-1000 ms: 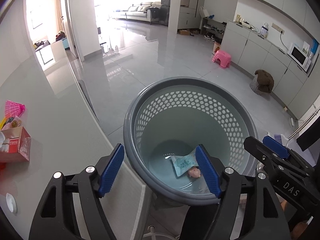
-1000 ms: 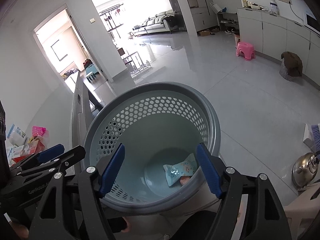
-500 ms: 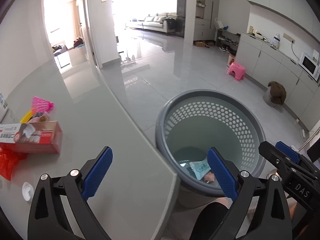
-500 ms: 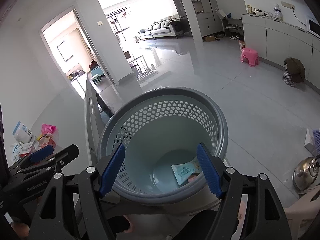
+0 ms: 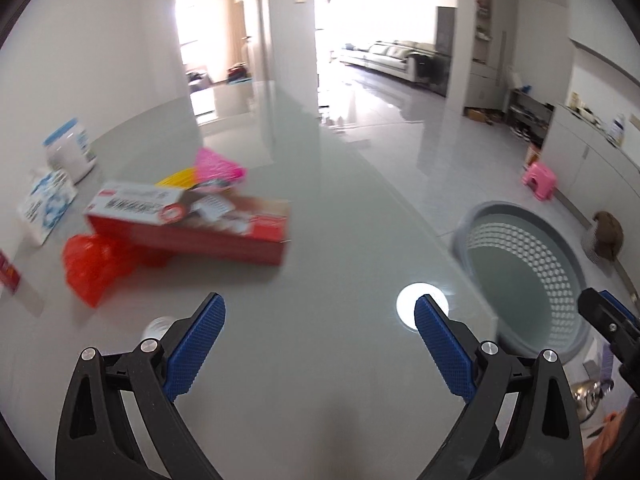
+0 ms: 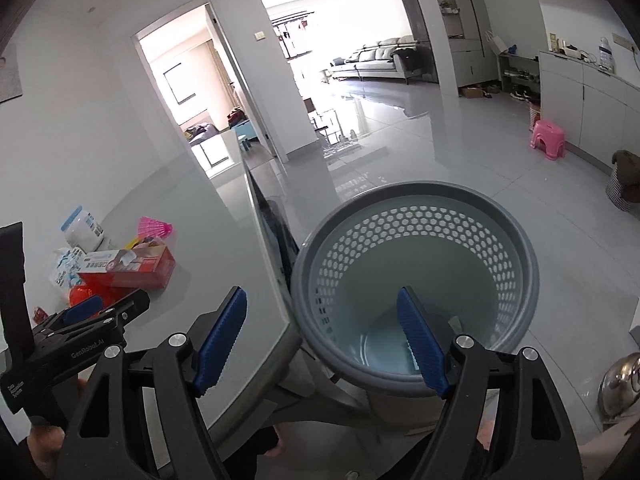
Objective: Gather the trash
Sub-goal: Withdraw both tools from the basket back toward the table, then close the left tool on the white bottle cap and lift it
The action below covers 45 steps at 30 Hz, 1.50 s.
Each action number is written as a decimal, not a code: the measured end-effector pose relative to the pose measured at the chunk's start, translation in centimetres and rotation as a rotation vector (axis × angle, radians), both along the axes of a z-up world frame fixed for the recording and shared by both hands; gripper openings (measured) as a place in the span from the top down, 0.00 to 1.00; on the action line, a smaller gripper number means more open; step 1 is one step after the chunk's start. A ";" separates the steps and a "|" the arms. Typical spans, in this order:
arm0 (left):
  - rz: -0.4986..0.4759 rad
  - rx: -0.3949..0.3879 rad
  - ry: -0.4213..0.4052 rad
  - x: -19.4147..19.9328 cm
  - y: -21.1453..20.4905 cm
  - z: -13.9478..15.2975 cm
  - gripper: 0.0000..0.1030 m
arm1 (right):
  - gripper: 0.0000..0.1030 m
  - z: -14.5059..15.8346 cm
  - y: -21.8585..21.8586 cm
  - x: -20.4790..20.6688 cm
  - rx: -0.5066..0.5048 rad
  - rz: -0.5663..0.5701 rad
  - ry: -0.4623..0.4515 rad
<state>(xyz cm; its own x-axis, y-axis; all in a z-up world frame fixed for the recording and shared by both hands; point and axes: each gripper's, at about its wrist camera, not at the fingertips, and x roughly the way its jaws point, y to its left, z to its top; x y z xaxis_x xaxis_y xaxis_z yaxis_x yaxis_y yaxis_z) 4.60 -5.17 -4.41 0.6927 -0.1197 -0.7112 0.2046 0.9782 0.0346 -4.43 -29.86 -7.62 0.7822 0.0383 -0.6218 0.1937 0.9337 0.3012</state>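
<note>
Left wrist view: left gripper (image 5: 320, 340) over the glossy grey table (image 5: 320, 380), jaws spread wide, nothing between them, having just opened further. Red rectangular carton (image 5: 192, 224), crumpled red plastic bag (image 5: 92, 264) and white round cap (image 5: 158, 326) lie ahead.

Right wrist view: right gripper (image 6: 324, 340) gapes empty above the grey perforated round basket (image 6: 416, 216), beside the table edge; jaws just widened slightly.

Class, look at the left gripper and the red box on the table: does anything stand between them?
Nothing visible does. Bare table lies between the open left gripper and the red box; the crumpled red wrapper sits off to the box's left.
</note>
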 end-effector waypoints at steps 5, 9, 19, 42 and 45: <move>0.116 0.022 0.002 -0.1 5.1 -0.3 0.09 | 0.28 -0.1 3.0 1.6 0.008 0.078 0.008; 0.199 0.035 0.024 -0.1 8.7 -1.1 0.09 | 0.28 -0.1 5.4 2.6 0.008 0.136 0.012; 0.266 0.024 0.118 0.9 11.5 -4.1 0.09 | 0.28 -0.4 8.5 4.5 0.000 0.207 0.014; 0.204 -0.014 0.146 2.7 10.8 -4.5 0.62 | 0.28 -1.4 10.3 7.8 0.021 0.270 0.049; 0.205 -0.031 0.152 2.6 11.4 -4.5 0.62 | 0.28 -1.4 11.2 8.7 0.026 0.304 0.050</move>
<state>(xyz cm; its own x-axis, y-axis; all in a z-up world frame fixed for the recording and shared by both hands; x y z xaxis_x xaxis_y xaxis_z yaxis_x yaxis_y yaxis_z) 7.20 6.20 -8.87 0.5900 -0.0111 -0.8073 0.0027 0.9999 -0.0118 4.23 -18.67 -9.05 0.7011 0.2823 -0.6548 -0.0780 0.9431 0.3232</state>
